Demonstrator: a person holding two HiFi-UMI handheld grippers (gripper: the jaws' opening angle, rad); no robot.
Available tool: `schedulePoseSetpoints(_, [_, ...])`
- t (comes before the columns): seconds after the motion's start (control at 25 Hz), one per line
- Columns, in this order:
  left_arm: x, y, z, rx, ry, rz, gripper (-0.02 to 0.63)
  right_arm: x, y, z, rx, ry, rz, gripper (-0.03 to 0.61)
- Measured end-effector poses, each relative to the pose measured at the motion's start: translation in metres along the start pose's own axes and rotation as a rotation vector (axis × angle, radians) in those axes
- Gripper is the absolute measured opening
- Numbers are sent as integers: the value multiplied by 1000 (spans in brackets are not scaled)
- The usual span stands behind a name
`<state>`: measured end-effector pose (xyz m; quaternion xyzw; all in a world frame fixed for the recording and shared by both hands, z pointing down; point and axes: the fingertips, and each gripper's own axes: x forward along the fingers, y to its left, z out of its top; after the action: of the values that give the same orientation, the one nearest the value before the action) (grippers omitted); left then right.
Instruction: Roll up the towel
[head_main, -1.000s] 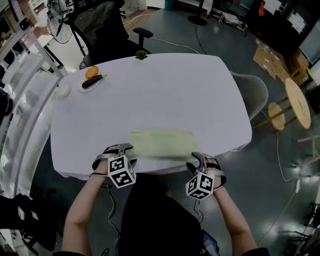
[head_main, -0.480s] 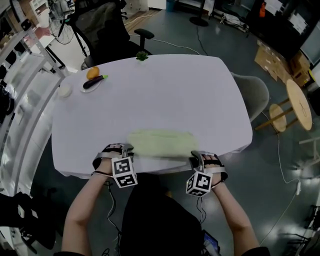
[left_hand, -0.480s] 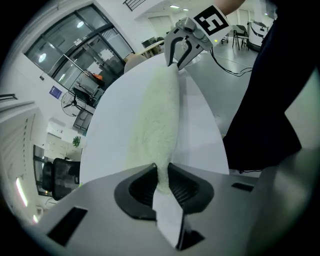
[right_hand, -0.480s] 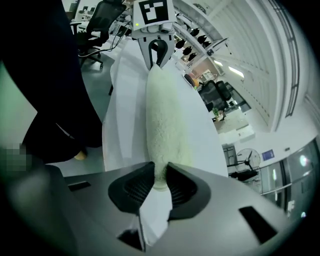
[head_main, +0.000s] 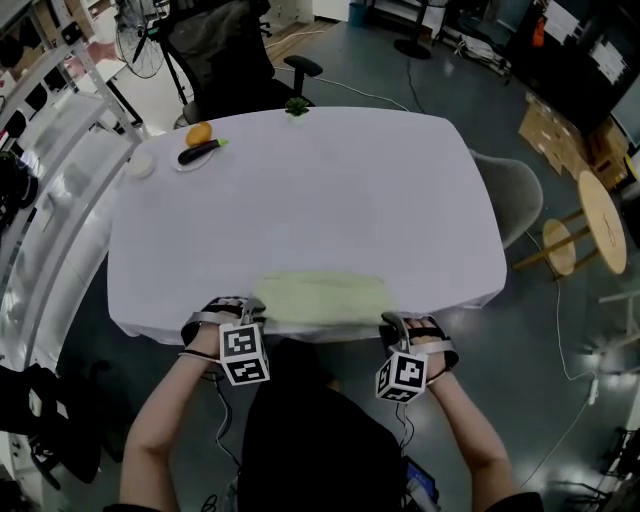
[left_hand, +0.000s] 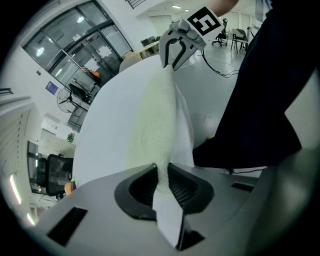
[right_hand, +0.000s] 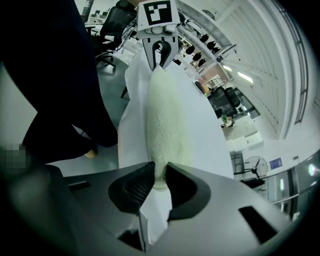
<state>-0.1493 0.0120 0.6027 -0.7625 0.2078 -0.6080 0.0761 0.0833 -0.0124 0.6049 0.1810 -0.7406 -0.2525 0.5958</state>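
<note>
A pale green towel (head_main: 320, 296) lies as a long strip along the front edge of the white table (head_main: 310, 200). My left gripper (head_main: 254, 306) is at the towel's left end and my right gripper (head_main: 388, 322) is at its right end. In the left gripper view the jaws (left_hand: 161, 181) have just been closing and now pinch the towel (left_hand: 152, 115) together with a fold of tablecloth. In the right gripper view the jaws (right_hand: 159, 181) have likewise just closed and are shut on the fluffy towel (right_hand: 165, 110). Each gripper view shows the other gripper at the towel's far end.
At the back left of the table are a plate with an orange and an eggplant (head_main: 198, 148) and a small white bowl (head_main: 140, 165). A small green plant (head_main: 296, 105) sits at the far edge. A black office chair (head_main: 220, 60) stands behind, a grey chair (head_main: 510, 190) and a wooden stool (head_main: 590, 215) at the right.
Both grippers have drawn slightly back toward me, to the table's front edge, still at the towel's ends. The towel lies closer to that edge.
</note>
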Motion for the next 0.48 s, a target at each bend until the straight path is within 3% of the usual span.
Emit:
schedulePoseSetpoints(0.28, [-8,21,2,-42,-4,-200,77,3,-15,3,81,-50,322,90])
schedulePoseSetpoints(0.48, [-7,49,6,-90,-32,-284,80,8,-40,2,168,-59,516,101])
